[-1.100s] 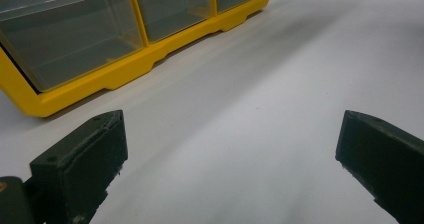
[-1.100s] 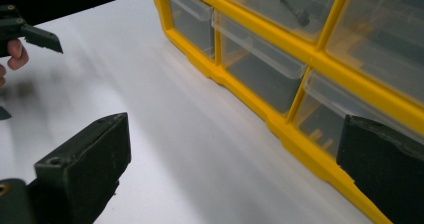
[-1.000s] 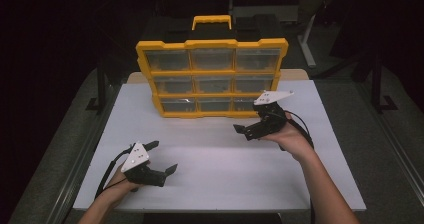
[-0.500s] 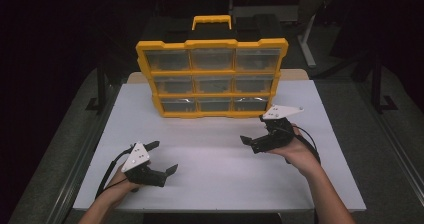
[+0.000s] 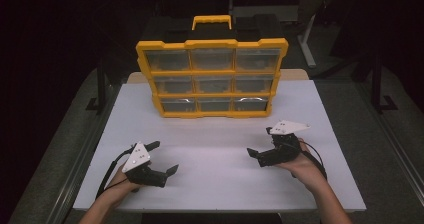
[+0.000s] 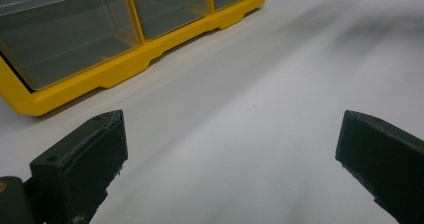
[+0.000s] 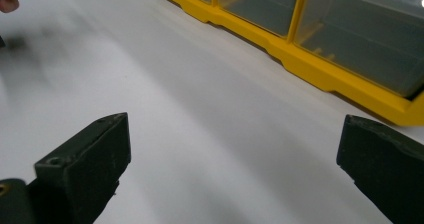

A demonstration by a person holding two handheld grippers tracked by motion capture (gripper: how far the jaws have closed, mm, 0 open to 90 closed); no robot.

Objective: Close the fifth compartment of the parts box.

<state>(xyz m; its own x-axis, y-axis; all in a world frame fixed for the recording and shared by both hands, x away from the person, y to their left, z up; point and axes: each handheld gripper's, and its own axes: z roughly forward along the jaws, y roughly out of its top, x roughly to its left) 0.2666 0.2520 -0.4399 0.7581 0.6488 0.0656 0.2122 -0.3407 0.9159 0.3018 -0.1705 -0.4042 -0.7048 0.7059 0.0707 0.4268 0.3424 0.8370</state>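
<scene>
White surface point(image 5: 220, 149) bearing yellow drawer organizer point(image 5: 212, 79) upright at rear, my left claw point(image 5: 162, 158) spread, my right claw point(image 5: 261, 143) spread, both empty, well apart from organizer.

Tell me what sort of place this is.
Probably a lab or workshop test bench: a bare white table, a yellow drawer organiser standing on it, and dark metal frames around.

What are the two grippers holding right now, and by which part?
Nothing. The left gripper and right gripper are both open over the white table, apart from the yellow organizer case.
</scene>
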